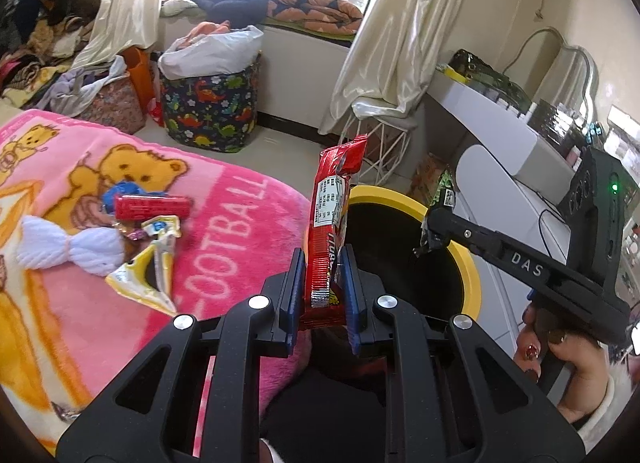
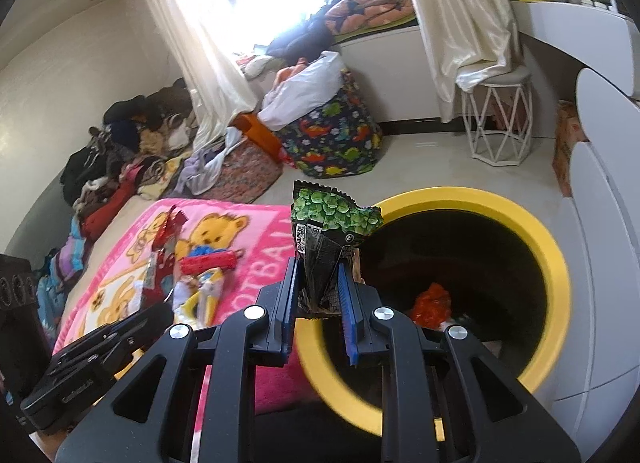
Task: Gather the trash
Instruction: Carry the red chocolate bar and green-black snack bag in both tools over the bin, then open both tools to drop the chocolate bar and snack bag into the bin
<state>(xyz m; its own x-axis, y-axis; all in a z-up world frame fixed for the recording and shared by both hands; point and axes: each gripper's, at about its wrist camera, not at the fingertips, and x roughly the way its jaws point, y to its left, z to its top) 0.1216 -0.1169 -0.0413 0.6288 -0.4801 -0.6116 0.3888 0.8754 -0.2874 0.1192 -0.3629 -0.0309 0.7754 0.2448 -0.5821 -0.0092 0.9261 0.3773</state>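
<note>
My left gripper (image 1: 320,287) is shut on a long red snack wrapper (image 1: 330,223) held upright beside the yellow-rimmed black trash bin (image 1: 400,203). My right gripper (image 2: 318,287) is shut on a green and black snack bag (image 2: 328,231), over the bin's left rim (image 2: 520,215). In the left wrist view the right gripper (image 1: 430,229) hangs over the bin with the bag (image 1: 444,191). An orange-red piece of trash (image 2: 432,299) lies inside the bin. More trash lies on the pink bear blanket (image 1: 120,323): a red wrapper (image 1: 152,207), a yellow-white wrapper (image 1: 152,263), a white bow-shaped item (image 1: 68,245).
A dinosaur-print laundry basket (image 1: 212,107) stands on the floor beyond the bed. A white wire stool (image 2: 498,123) stands under the curtain. A white desk (image 1: 500,119) and white curved panels (image 2: 600,223) are right of the bin. Clothes are piled along the left wall (image 2: 120,159).
</note>
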